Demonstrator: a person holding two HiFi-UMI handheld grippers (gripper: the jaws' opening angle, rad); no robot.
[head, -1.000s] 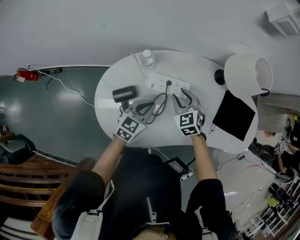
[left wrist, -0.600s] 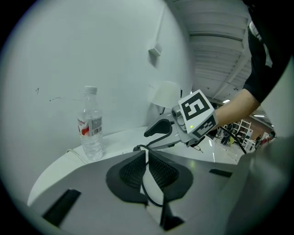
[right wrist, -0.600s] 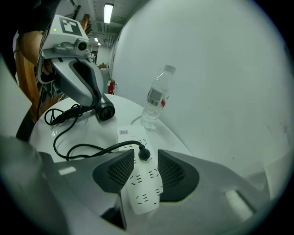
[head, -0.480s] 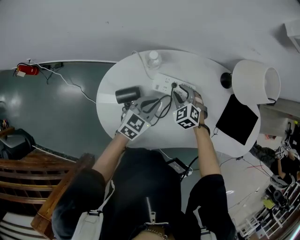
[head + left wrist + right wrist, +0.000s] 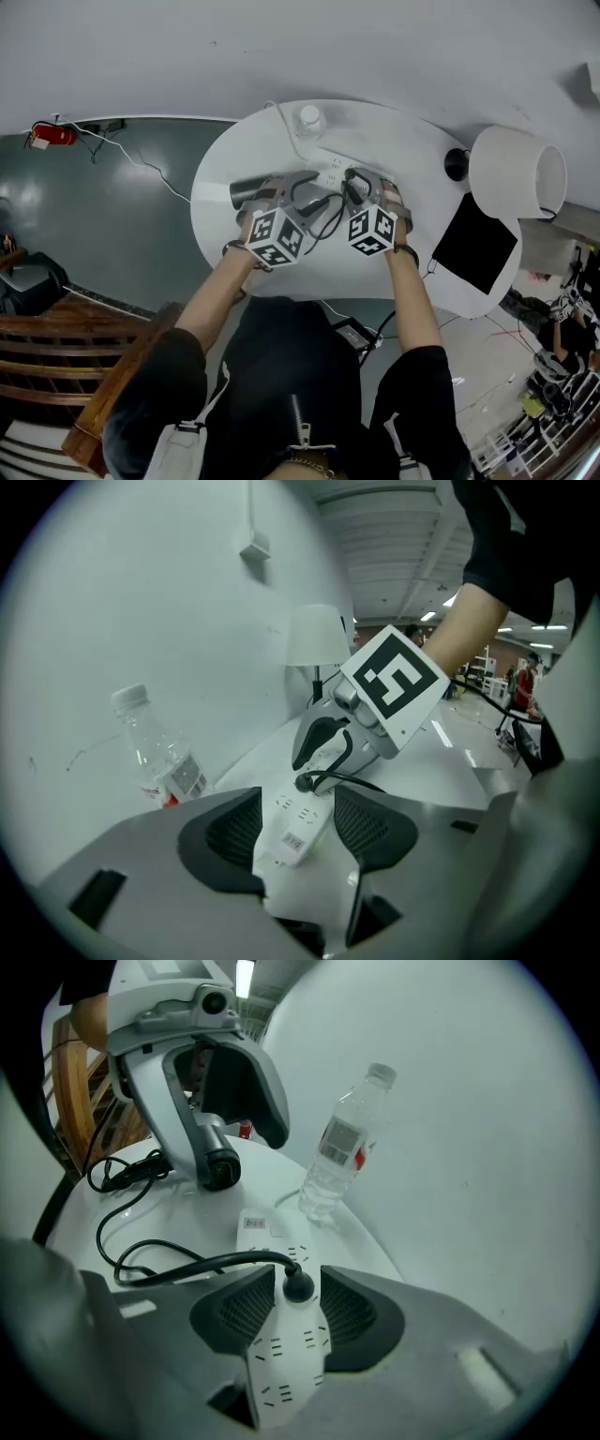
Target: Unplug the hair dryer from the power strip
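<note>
A white power strip (image 5: 328, 161) lies at the back of the round white table (image 5: 220, 225). A black plug (image 5: 298, 1285) sits in it, and its cord (image 5: 159, 1260) loops off to the black hair dryer (image 5: 246, 192). My right gripper (image 5: 298, 1312) straddles the strip, open, with the plug between its pads and a slim gap on each side. My left gripper (image 5: 298, 829) has just been opening its jaws. It stands open over the strip's (image 5: 292, 810) other end, which lies between the pads. In the head view the left gripper (image 5: 302, 180) and right gripper (image 5: 364, 180) face each other over the strip.
A clear water bottle (image 5: 307, 117) stands behind the strip near the wall. A white lamp (image 5: 517, 173) and a black square pad (image 5: 478, 244) are at the table's right. A wooden chair (image 5: 56, 356) stands at lower left, and a power adapter (image 5: 354, 333) lies on the floor.
My left gripper has moved from beside the hair dryer up and right to the strip, rolling as it went, and its jaws now stand wider. The right gripper has settled lower over the plug.
</note>
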